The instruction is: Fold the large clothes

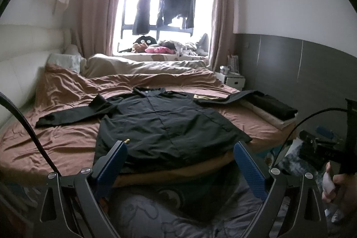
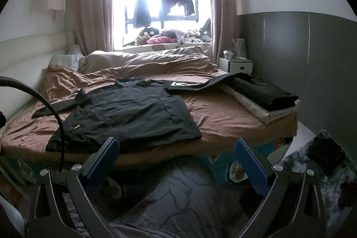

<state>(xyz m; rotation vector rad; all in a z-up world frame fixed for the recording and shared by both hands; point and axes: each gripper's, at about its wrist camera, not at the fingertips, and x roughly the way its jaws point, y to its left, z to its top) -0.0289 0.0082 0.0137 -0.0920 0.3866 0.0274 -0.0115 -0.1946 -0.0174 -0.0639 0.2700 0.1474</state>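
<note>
**Materials and finishes**

Black shirt [image 1: 162, 119]: thin matt cloth, lightly creased. Brown bedsheet [image 1: 67, 137]: soft, wrinkled, faint sheen. Headboard [image 1: 20, 55]: smooth cream padded upholstery. Left gripper [image 1: 180, 157]: blue ribbed pads [image 1: 247, 162], matt grey arms, bright metal pivots.

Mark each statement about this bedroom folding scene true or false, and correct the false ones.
1. The black shirt lies spread flat on the bed. True.
2. The left tool grips the shirt's hem. False: it is open, holding nothing.
3. Folded clothes sit at the bed's right edge. True.
4. The right tool is shut. False: it is open.
5. The curtains cover the window. False: they are drawn aside.
</note>
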